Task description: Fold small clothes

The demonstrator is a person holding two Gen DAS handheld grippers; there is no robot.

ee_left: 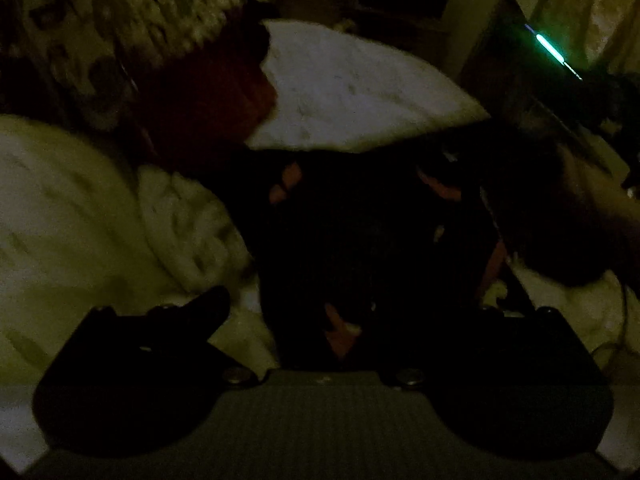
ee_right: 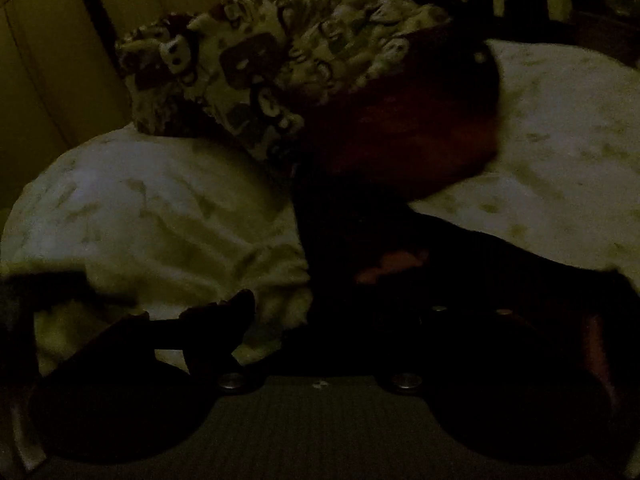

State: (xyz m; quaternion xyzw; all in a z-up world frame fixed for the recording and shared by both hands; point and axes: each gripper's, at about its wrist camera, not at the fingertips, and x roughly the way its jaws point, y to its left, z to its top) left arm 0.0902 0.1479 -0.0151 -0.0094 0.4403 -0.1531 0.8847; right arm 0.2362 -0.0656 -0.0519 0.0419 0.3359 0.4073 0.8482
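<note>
Both tongs, left tongs (ee_left: 348, 300) and right tongs (ee_right: 360, 312), stand wide open holding nothing, the dark garment (ee_left: 360, 232) lying on the bed just below the red cloth (ee_left: 208, 104), and I risk pinching bedsheet (ee_left: 60, 208) in this gloom.

Left claw (ee_left: 360, 300) spread over dark garment (ee_left: 360, 232).

A patterned cushion (ee_right: 256, 80) rests on pale bedding (ee_right: 140, 208); a green light (ee_left: 550, 48) glows.

Pale bed (ee_right: 140, 208) under dark garment (ee_right: 360, 240).
</note>
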